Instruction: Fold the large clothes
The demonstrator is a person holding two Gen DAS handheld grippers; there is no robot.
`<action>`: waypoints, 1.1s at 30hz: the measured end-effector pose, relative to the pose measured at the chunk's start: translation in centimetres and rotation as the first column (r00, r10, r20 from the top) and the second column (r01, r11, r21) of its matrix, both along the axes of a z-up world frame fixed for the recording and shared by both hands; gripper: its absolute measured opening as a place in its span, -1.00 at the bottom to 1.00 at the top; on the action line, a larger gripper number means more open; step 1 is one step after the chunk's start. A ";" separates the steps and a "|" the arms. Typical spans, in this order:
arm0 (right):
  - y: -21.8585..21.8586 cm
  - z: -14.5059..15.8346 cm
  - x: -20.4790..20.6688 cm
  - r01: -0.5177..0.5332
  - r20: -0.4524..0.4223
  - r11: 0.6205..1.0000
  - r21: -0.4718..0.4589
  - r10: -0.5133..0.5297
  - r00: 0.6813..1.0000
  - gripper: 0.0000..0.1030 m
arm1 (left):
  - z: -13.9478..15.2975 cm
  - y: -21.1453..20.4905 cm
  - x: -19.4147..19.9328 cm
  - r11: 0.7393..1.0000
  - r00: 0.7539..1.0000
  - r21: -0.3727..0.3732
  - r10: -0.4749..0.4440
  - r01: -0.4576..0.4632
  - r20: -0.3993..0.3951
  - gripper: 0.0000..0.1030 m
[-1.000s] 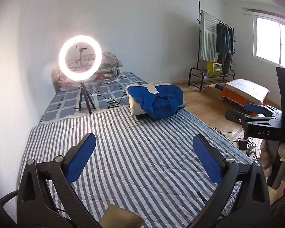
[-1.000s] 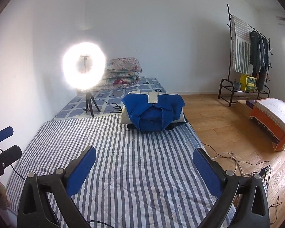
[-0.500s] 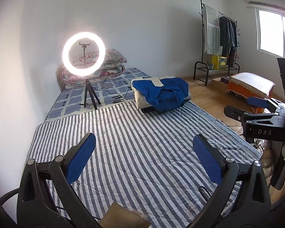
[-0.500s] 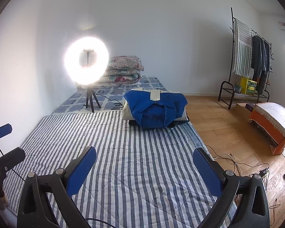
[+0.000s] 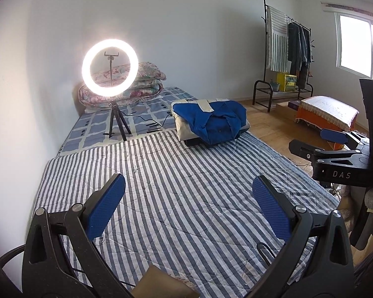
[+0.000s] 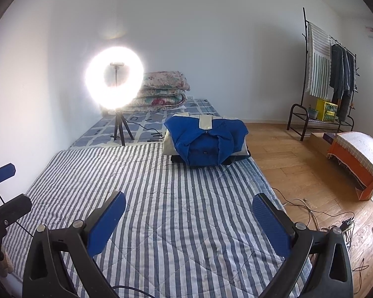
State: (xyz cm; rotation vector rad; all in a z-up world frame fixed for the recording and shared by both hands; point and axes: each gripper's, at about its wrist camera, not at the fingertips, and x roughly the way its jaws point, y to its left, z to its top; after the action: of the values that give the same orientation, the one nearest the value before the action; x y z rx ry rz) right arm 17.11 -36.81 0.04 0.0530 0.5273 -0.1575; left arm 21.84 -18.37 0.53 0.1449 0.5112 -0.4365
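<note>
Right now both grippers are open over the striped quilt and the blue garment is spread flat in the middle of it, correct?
Not quite. The blue garment is not spread flat mid-quilt; it lies bundled on a pile at the far end of the striped quilt, as the right wrist view shows. The rest holds: left gripper and right gripper are both open over the quilt.

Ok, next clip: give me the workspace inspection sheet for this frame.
Surface: striped quilt spread flat on the bed.
Job's things: blue garment folded on a pale cushion at the far end.
Clutter: ring light on its tripod, folded floral quilts.
Grippers: left gripper and right gripper both open, holding nothing.
Cables: light's lead across the bed; tangle on the floor.
Surroundings: clothes rack, orange-sided box.
</note>
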 end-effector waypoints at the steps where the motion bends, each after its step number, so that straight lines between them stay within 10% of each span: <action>1: 0.0 0.0 0.0 0.000 0.000 1.000 0.000 0.000 1.000 1.00 | 0.0 0.0 0.0 1.000 1.000 0.000 -0.001 0.001 -0.001 1.00; 33: -0.2 -0.3 0.0 -0.009 -0.013 1.000 0.004 0.009 1.000 0.99 | 0.3 0.0 -0.1 1.000 1.000 -0.003 -0.005 0.005 0.006 1.00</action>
State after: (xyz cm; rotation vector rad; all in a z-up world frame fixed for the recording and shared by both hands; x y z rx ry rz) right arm 17.16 -37.06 -0.28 0.0539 0.5404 -0.1482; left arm 21.74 -18.39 0.86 0.1449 0.5039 -0.4416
